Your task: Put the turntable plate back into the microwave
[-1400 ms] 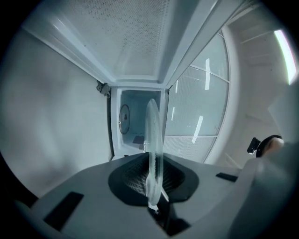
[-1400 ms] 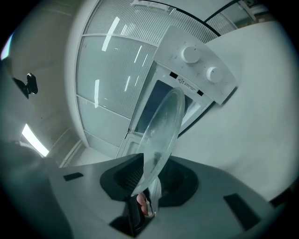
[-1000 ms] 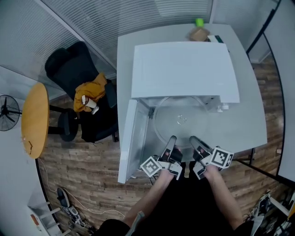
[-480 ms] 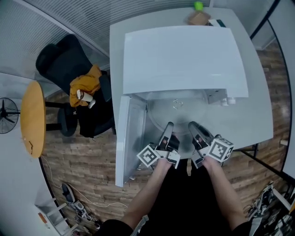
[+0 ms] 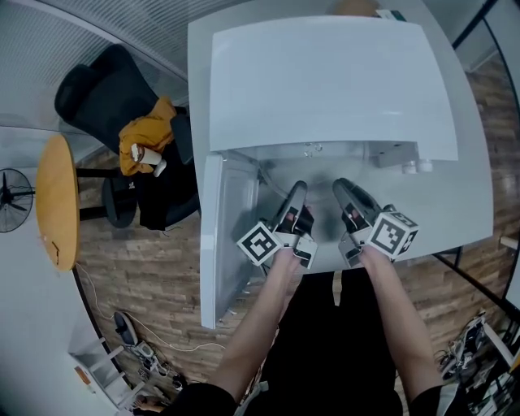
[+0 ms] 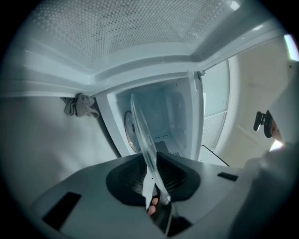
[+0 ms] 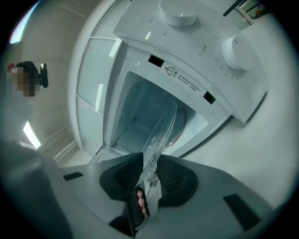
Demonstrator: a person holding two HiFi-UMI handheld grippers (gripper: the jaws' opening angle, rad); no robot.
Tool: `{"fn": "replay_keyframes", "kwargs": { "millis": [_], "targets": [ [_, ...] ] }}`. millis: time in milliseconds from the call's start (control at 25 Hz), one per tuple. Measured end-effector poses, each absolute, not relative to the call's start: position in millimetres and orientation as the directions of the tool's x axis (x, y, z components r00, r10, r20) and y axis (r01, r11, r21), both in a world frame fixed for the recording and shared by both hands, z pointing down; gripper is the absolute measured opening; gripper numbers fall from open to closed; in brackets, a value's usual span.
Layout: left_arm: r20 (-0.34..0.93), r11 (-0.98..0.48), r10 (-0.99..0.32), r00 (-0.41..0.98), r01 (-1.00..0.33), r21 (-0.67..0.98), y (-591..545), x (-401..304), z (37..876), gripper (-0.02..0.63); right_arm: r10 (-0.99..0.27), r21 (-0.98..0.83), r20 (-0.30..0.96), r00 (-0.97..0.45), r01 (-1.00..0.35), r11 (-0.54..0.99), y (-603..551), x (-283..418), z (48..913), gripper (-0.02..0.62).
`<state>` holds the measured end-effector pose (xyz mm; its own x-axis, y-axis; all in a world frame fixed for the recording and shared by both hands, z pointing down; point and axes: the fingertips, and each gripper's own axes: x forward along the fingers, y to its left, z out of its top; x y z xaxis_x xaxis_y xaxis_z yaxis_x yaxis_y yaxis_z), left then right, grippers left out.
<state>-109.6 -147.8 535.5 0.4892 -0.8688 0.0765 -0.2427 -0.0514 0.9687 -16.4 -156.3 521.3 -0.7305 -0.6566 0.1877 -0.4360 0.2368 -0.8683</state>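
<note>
Glass plate [image 6: 140, 133] pushed deeper into white microwave [image 5: 325, 81]; left gripper [image 5: 296, 193], right gripper [image 5: 343, 191] jaws opening, pinching rim.

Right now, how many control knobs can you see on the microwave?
2, both on the microwave's control panel in the right gripper view: one white knob at top centre, the other knob to its right. The panel's end is cropped, so another may be hidden.

Clear glass turntable plate [image 6: 141, 133] pokes into the open white microwave [image 5: 325, 81].
</note>
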Motion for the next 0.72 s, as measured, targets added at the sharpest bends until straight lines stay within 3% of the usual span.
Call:
{"fn": "replay_keyframes", "kwargs": {
  "millis": [400, 720],
  "targets": [
    [0.157, -0.055, -0.832, 0.532, -0.360, 0.931, -182.0, -112.3, 548.4, 0.077, -0.668, -0.847, 0.194, -0.718, -0.466, 0.255, -192.9, -21.4, 537.0, 0.109],
    [0.166, -0.059, -0.832, 0.529, -0.383, 0.922, -210.4, -111.7, 550.3, 0.087, -0.703, -0.855, 0.191, -0.685, -0.468, 0.224, -221.8, -19.8, 536.9, 0.110]
  ]
}}
